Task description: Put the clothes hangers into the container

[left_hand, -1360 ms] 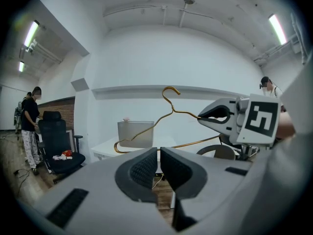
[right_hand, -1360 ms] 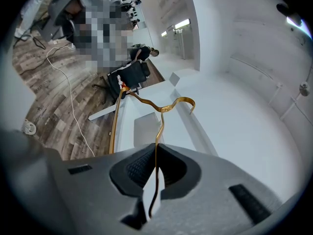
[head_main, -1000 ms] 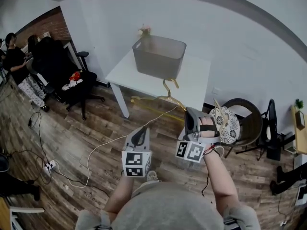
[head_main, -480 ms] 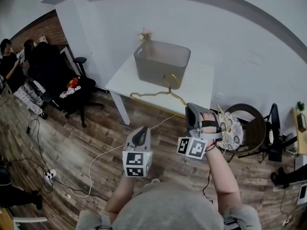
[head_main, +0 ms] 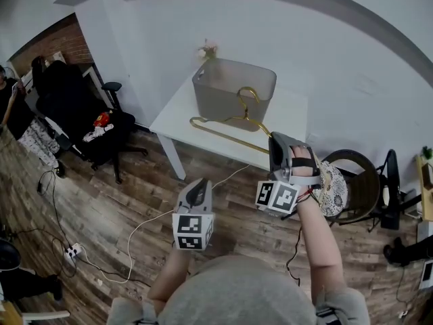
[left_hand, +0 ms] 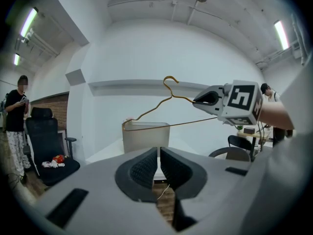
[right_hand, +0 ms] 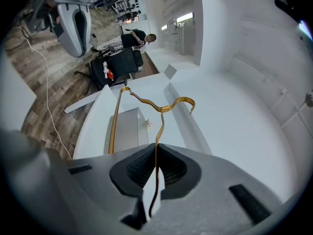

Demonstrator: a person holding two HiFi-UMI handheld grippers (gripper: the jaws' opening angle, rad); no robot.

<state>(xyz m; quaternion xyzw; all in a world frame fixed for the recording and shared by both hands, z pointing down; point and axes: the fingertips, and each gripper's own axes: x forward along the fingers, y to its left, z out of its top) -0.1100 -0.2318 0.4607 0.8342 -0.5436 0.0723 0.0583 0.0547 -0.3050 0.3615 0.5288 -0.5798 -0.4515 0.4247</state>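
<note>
A gold wire clothes hanger [head_main: 233, 122] hangs in the air in front of the grey container [head_main: 233, 93], which stands on a white table [head_main: 291, 124]. My right gripper [head_main: 276, 143] is shut on one shoulder of the hanger [right_hand: 157, 131], and the hook [right_hand: 183, 102] points away from it. In the left gripper view the same hanger [left_hand: 161, 102] stretches over the container [left_hand: 145, 137]. My left gripper [head_main: 197, 189] is lower, over the wooden floor, shut with nothing between its jaws [left_hand: 159, 170].
A dark round chair [head_main: 352, 178] with a patterned cushion stands right of the table. A black office chair [head_main: 81, 107] with a red item on it is at the left, with people beyond. A white cable [head_main: 135, 225] and power strip lie on the floor.
My right gripper has carried the hanger up and forward, from the table's front edge to in front of the container. The left gripper has barely moved.
</note>
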